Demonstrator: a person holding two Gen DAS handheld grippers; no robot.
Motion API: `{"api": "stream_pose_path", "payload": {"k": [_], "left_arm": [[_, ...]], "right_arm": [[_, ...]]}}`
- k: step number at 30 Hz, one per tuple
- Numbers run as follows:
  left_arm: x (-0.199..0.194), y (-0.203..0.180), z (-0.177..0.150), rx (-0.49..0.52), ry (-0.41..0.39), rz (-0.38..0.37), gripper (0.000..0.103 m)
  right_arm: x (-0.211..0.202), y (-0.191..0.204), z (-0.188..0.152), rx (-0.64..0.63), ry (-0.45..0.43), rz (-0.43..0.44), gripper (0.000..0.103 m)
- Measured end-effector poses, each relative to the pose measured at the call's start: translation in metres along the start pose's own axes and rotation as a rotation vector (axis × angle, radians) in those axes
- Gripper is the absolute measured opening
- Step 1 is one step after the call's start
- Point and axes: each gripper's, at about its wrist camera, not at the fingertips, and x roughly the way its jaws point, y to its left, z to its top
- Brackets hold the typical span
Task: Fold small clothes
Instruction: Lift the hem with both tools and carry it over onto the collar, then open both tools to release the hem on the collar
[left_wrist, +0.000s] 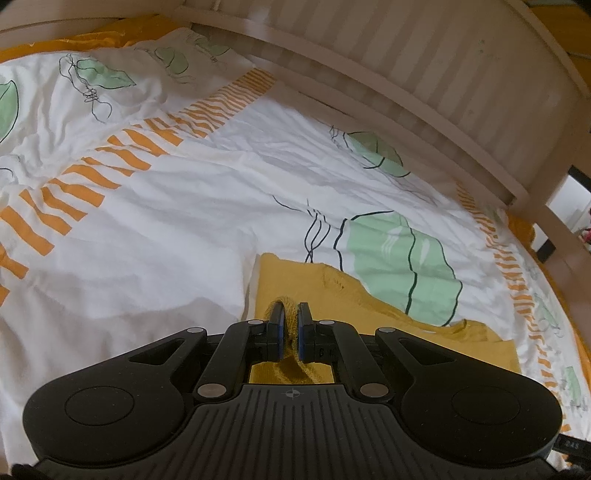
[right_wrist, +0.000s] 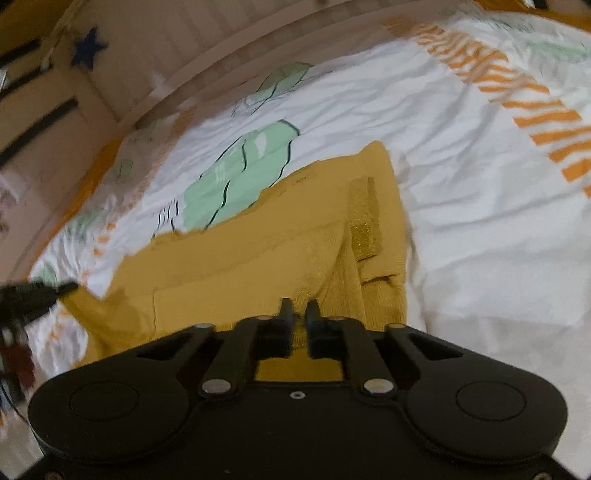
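A mustard-yellow knit garment (left_wrist: 332, 295) lies on a white duvet (left_wrist: 166, 240) printed with green leaves and orange stripes. My left gripper (left_wrist: 291, 314) is shut on a bunched fold of the garment, and yellow knit shows between its blue pads. In the right wrist view the garment (right_wrist: 240, 266) spreads flat, partly folded, with a glittery gold strip (right_wrist: 364, 221) on its right side. My right gripper (right_wrist: 300, 308) sits at the garment's near edge, with its fingers pinched on a small ridge of the fabric. A dark blurred shape (right_wrist: 33, 295), which looks like my left gripper, touches the garment's left corner.
A pale slatted wooden bed rail (left_wrist: 406, 81) runs along the far side of the duvet, and the same rail (right_wrist: 166, 59) shows in the right wrist view with a blue star (right_wrist: 88, 48) beside it. An orange sheet (left_wrist: 74, 37) shows at the bed's edges.
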Motion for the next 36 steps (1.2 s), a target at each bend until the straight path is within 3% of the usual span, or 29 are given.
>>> {"api": "stream_pose_path", "payload": {"k": [3, 9, 14, 19, 26, 28, 30, 31, 32, 34, 35, 36], "left_arm": [[-0.003, 0.0, 0.0, -0.005, -0.006, -0.003, 0.006], [-0.027, -0.009, 0.008, 0.013, -0.06, -0.052, 0.006], [-0.023, -0.018, 0.021, 0.003, -0.078, -0.079, 0.006], [0.009, -0.022, 0.025, -0.006, -0.046, -0.037, 0.006], [0.048, -0.014, 0.019, -0.016, -0.004, 0.044, 0.007], [0.053, -0.013, 0.017, -0.006, -0.001, 0.049, 0.007], [0.056, -0.011, 0.018, -0.005, 0.001, 0.039, 0.008], [0.057, -0.012, 0.02, -0.009, 0.004, 0.033, 0.008], [0.057, -0.012, 0.021, -0.014, 0.006, 0.028, 0.009], [0.053, -0.013, 0.023, -0.006, -0.013, 0.028, 0.019], [0.048, -0.015, 0.023, 0.011, -0.036, 0.03, 0.028], [0.042, -0.018, 0.023, 0.037, -0.061, 0.034, 0.029]], "right_arm": [[-0.009, -0.006, 0.002, 0.082, -0.057, 0.048, 0.011], [-0.055, 0.006, 0.03, 0.109, -0.236, 0.136, 0.011], [-0.051, 0.005, 0.062, 0.138, -0.311, 0.126, 0.011], [-0.008, -0.012, 0.083, 0.192, -0.27, 0.047, 0.011], [0.037, -0.031, 0.079, 0.197, -0.185, -0.054, 0.012], [0.042, -0.033, 0.077, 0.202, -0.172, -0.056, 0.021], [0.045, -0.035, 0.077, 0.202, -0.172, -0.067, 0.022], [0.044, -0.036, 0.077, 0.198, -0.176, -0.076, 0.028], [0.043, -0.036, 0.077, 0.193, -0.183, -0.086, 0.041], [0.036, -0.035, 0.076, 0.176, -0.207, -0.098, 0.06], [0.033, -0.034, 0.077, 0.161, -0.221, -0.103, 0.06], [0.028, -0.032, 0.077, 0.145, -0.231, -0.115, 0.06]]}}
